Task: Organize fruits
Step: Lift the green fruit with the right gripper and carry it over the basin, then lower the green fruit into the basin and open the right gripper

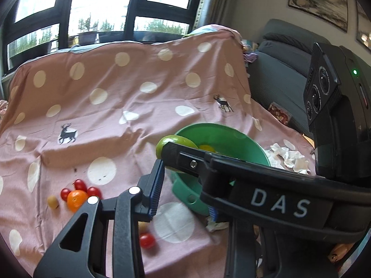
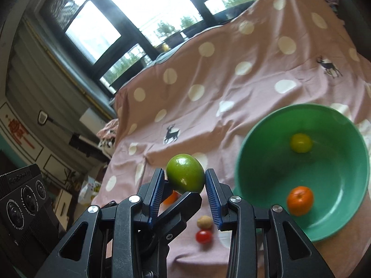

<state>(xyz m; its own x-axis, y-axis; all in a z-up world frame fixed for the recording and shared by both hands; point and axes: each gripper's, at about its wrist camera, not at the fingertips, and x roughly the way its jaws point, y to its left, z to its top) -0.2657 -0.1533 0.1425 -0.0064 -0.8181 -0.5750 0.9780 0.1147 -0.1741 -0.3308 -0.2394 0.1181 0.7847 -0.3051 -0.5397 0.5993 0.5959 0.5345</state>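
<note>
The green bowl (image 2: 303, 217) is being kept just beside the right gripper (image 2: 185, 185), which is being squeezed onto the green fruit (image 2: 185, 176), held above the cloth. It should be carried over the rim before being dropped. The left gripper (image 1: 185, 185) is being held apart.

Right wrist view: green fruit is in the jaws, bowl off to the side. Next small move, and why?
Probably carry the green fruit sideways to above the green bowl, then open. The right gripper has it clamped between the blue pads, lifted off the cloth and left of the bowl's rim. The bowl already holds an orange and a yellow-green fruit, with open floor between them.
</note>
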